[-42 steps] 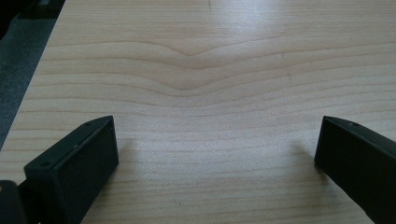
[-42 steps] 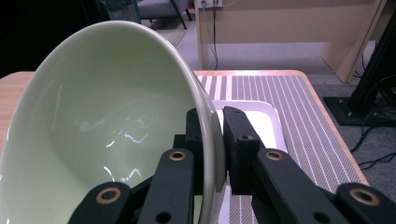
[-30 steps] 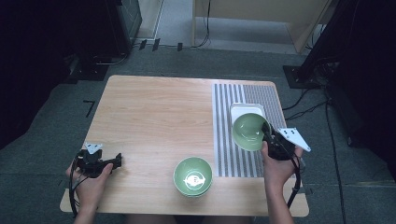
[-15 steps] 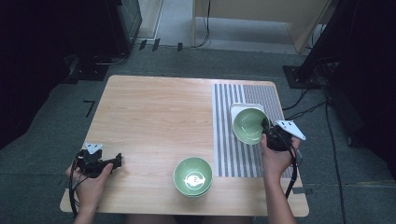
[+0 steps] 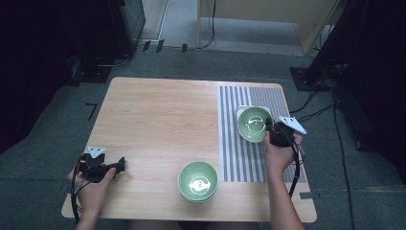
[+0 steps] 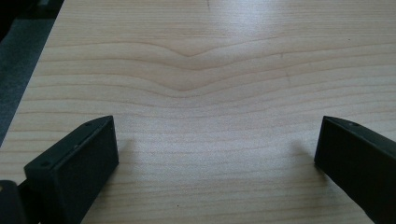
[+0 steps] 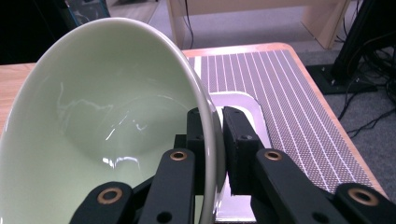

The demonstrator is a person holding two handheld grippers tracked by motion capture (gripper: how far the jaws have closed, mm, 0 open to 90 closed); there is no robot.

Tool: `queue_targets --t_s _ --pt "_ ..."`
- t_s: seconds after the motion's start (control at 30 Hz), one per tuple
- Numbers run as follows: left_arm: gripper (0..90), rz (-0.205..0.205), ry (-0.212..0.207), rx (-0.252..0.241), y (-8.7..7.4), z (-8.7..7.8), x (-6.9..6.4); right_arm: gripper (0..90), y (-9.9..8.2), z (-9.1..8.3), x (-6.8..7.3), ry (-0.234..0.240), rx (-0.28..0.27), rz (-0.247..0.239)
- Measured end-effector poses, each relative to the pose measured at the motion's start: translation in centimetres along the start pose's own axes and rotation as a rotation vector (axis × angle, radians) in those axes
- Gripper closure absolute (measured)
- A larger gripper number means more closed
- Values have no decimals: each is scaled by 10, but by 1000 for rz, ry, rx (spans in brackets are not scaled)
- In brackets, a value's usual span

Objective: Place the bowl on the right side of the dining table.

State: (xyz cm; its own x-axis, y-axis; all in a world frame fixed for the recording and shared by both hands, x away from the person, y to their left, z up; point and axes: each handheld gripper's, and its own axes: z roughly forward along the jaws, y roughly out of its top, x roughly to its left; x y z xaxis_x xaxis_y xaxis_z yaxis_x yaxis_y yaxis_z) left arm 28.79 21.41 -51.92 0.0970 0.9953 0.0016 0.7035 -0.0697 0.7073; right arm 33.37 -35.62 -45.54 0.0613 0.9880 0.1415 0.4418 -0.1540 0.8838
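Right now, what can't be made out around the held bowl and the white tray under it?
- Tray: mostly covered by the bowl in the high view, so whether they touch is unclear.
- Bowl: cut off by the left and bottom edges in the right gripper view.
- Right gripper: one finger sits behind the bowl wall.
- Second bowl: its pattern is too small to read.

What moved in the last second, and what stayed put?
The right tongs, clamped on the green bowl's rim, carried it a little farther from the person, over the white tray. The left tongs, open on the table, and the near bowl stayed put.
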Motion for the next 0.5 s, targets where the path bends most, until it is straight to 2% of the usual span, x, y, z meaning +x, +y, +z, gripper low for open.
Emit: queue_targets --t_s 0.17,0.5 --pt "0 0 0 -2 0 0 0 826 -1 13 -6 -16 31 28" --pt "0 2 0 -1 0 0 0 826 2 31 -9 -31 87 62"
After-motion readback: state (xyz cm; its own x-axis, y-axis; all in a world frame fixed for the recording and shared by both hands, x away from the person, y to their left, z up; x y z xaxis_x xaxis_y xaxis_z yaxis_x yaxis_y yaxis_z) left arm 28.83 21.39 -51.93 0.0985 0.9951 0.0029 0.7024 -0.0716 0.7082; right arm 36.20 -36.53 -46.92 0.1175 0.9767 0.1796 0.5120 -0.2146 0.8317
